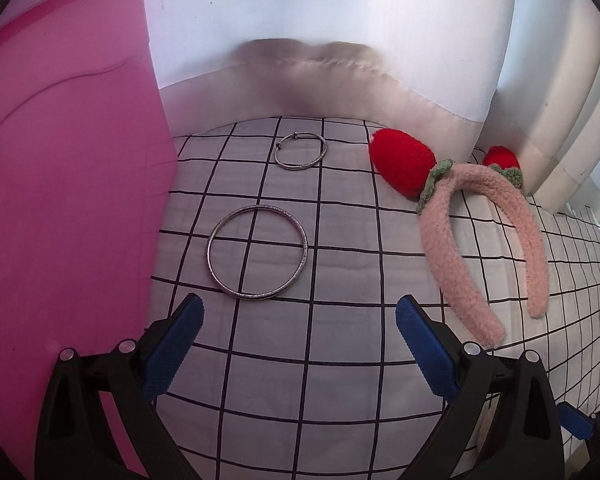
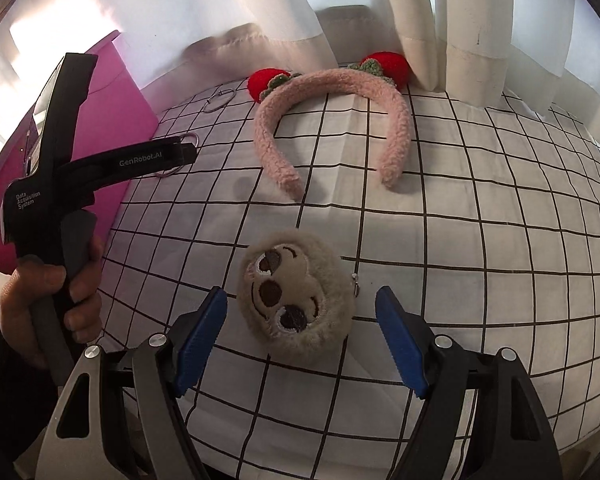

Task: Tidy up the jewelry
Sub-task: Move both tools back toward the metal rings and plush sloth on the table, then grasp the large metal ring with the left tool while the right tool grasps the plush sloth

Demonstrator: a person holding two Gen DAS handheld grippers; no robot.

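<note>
Checked cloth (image 2: 460, 240), both grippers (image 1: 300, 344) low, splayed

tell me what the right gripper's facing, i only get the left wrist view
Observer: The right gripper is open, with a plush sloth-face pouch lying on the checked cloth between its fingers, not gripped.
Operator: ok and how's my left gripper sitting from there
Observer: The left gripper is held above the cloth by a bare hand, its tip near the large bangle, beside the pink box.
Operator: anything clipped on that pouch
Observer: A small metal clasp shows at its right edge. Beyond it, the pink headband lies with its open ends toward the right gripper.
</note>
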